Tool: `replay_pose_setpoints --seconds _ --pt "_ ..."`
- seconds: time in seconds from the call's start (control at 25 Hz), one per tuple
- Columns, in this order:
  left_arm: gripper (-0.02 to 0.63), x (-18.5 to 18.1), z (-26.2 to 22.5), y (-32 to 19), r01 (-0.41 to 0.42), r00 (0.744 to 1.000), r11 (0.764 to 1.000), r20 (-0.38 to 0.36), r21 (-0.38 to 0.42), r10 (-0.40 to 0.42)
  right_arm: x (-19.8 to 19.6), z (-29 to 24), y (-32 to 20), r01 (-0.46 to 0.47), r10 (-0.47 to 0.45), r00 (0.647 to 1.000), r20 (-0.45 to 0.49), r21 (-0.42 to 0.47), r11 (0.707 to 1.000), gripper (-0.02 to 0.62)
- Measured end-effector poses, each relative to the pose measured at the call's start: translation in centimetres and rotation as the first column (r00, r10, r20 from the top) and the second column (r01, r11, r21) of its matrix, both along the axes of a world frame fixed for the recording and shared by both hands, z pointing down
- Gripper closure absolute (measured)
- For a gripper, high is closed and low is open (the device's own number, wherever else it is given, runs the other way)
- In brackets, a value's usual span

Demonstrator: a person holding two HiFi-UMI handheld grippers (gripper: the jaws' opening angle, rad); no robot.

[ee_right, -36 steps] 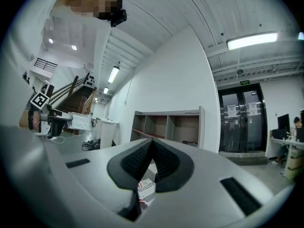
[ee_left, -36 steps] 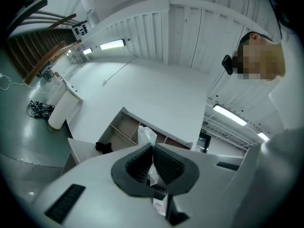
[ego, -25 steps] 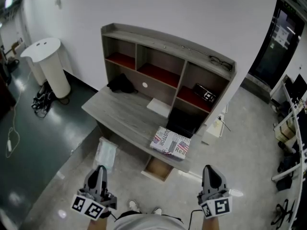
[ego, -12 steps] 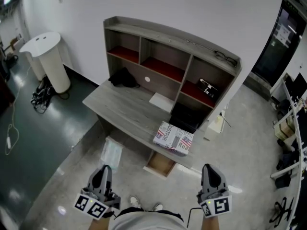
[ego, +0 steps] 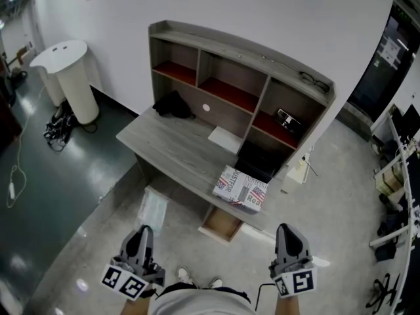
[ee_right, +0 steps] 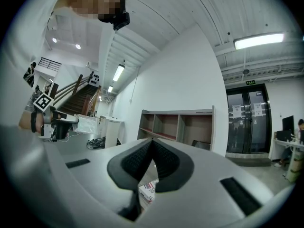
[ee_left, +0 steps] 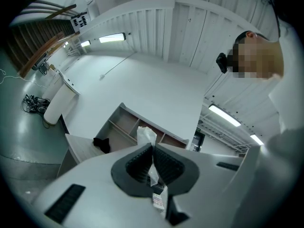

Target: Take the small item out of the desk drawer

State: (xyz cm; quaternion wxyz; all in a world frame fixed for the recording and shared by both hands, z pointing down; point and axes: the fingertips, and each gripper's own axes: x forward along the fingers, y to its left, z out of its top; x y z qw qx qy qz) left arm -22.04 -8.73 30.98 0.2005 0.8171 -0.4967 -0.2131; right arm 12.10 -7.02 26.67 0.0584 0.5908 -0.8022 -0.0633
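"Down at the person's waist, both tools are held level, pointing at the grey wood-grain counter. What's in the left tool?"

"Its ribbed black pads are clamped on a crinkled clear plastic packet, out over the concrete floor, well left of the open light-wood drawer."

"And the right tool?"

"Jaws together, ribbed pads meeting at the tips."

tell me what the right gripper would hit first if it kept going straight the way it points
Likely the flag-and-newsprint patterned box on the grey wooden desk: it shows just below the shut tips of the right gripper. If it passes above that, the desk's shelf unit comes next. Depth is unclear.
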Motion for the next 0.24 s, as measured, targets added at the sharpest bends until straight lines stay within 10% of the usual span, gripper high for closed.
replay_pose_setpoints --seconds 0.24 --pt "0.584 -0.18 0.38 0.07 -0.004 1.000 1.000 -0.009 -0.011 0.004 -0.46 0.19 0.13 0.003 -0.003 1.000 -0.002 -0.012 1.000 0.574"
